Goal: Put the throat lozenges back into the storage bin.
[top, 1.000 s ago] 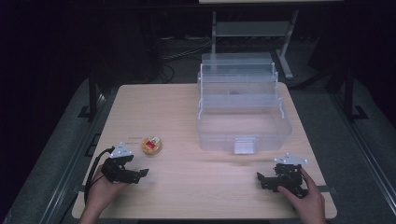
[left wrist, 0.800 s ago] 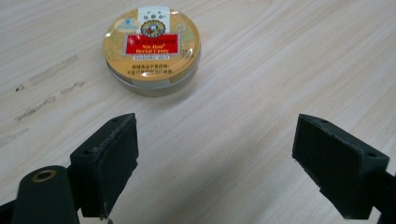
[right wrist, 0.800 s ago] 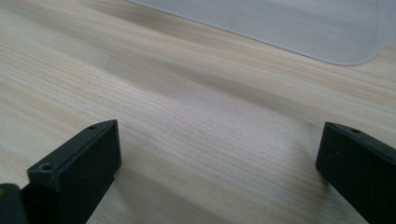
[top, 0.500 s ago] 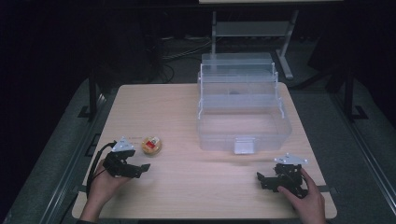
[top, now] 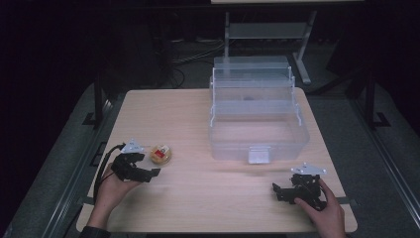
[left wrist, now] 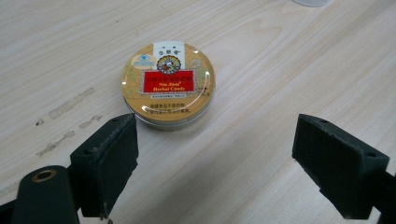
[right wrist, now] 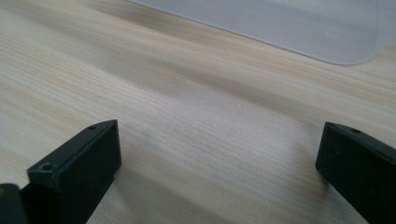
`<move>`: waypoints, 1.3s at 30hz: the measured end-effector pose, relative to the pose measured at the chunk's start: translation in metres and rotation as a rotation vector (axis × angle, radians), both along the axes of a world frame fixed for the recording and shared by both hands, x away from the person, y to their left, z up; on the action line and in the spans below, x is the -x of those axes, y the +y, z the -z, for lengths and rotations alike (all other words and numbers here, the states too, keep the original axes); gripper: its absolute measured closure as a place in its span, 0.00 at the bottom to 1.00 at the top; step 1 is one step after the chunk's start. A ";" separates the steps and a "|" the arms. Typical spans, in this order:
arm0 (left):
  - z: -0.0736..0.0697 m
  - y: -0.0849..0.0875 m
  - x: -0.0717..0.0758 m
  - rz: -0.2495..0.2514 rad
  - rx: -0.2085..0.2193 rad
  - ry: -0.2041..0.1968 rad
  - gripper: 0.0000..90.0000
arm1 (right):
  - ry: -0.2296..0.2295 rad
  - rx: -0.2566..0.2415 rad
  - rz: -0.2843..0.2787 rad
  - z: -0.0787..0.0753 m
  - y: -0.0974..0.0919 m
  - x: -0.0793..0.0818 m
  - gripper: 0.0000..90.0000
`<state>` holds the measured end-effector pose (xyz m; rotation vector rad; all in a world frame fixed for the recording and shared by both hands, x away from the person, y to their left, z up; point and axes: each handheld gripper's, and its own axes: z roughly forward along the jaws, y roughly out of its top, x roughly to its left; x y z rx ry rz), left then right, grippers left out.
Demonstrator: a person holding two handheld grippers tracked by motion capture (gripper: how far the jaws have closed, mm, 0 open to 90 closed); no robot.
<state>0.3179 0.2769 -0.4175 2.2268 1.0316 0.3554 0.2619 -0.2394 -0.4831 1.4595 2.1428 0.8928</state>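
Both tongs [top: 154,172] nearer tin [top: 161,154] now

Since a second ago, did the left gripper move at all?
Yes. The left gripper has slid a little forward and rightward across the table, closing in on the round candy tin, which hasn't moved. Its jaws are open.

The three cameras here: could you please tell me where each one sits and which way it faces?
High view: above the person's side, looking forward and down at the table, clear box, both hands and grippers.
Left gripper view: rides the left gripper, looking between open fingers at the round tin.
Right gripper view: rides the right gripper, facing the box's edge.
Shared: the tin, in the high and left gripper views.
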 end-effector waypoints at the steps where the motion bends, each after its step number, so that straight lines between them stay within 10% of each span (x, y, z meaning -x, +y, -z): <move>1: 0.000 0.000 -0.001 0.002 -0.005 0.001 0.15 | 0.000 0.000 0.000 0.000 0.000 0.000 0.00; 39: -0.013 -0.012 -0.054 0.012 -0.077 0.086 0.14 | 0.000 0.000 0.000 0.000 0.000 0.000 0.00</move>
